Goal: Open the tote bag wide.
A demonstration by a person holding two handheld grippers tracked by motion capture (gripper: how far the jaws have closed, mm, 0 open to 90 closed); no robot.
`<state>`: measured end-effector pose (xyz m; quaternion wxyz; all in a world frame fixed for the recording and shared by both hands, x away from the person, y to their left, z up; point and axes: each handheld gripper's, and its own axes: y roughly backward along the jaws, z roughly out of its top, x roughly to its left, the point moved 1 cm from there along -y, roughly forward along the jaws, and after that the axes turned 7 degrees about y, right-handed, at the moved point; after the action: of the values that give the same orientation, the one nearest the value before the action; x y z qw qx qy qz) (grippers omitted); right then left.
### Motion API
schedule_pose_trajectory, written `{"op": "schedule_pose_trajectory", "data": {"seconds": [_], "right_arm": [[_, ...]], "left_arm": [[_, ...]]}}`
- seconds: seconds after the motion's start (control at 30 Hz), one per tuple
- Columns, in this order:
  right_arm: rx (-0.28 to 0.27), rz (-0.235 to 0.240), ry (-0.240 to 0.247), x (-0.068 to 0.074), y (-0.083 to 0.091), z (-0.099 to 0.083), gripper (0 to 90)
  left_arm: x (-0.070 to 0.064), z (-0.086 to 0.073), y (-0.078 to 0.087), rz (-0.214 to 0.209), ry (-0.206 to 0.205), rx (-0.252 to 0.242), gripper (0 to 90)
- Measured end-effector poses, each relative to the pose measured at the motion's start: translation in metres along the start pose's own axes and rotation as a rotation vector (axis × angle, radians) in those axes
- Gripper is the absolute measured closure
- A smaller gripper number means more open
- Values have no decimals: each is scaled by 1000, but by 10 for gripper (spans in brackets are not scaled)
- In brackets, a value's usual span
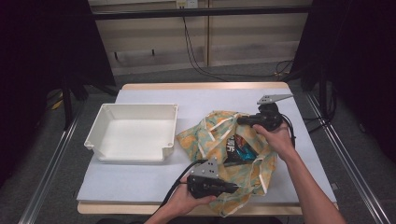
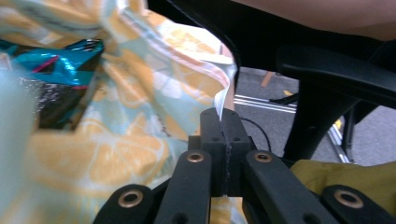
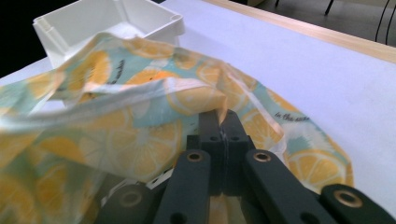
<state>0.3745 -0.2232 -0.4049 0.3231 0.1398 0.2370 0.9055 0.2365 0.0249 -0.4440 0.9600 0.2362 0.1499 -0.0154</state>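
A cloth bag (image 1: 210,135) printed with orange lemon slices on pale teal lies on the table, right of centre, its mouth held apart. Inside it rests a dark snack packet (image 1: 239,148) with blue foil, seen too in the left gripper view (image 2: 60,70). My left gripper (image 1: 232,187) is shut on the bag's near edge (image 2: 154,140) by the table's front. My right gripper (image 1: 242,120) is shut on the bag's far edge (image 3: 140,130), the fabric pinched between its tips (image 3: 222,116).
A white plastic tray (image 1: 132,150) stands left of the bag, seen too in the right gripper view (image 3: 112,23). The table carries a pale grey mat (image 1: 196,98). A black chair (image 2: 327,79) sits beyond the front edge.
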Motion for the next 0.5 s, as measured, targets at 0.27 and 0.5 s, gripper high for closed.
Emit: {"op": "schedule_pose_trajectory", "data": {"seconds": [0.27, 0.5], "right_arm": [[7, -35, -20, -20, -14, 14, 900], [23, -81, -26, -33, -26, 28, 897]], "left_arm": [[-10, 2, 0, -45, -43, 23, 900], [-10, 2, 2, -59, -48, 16, 900]]}}
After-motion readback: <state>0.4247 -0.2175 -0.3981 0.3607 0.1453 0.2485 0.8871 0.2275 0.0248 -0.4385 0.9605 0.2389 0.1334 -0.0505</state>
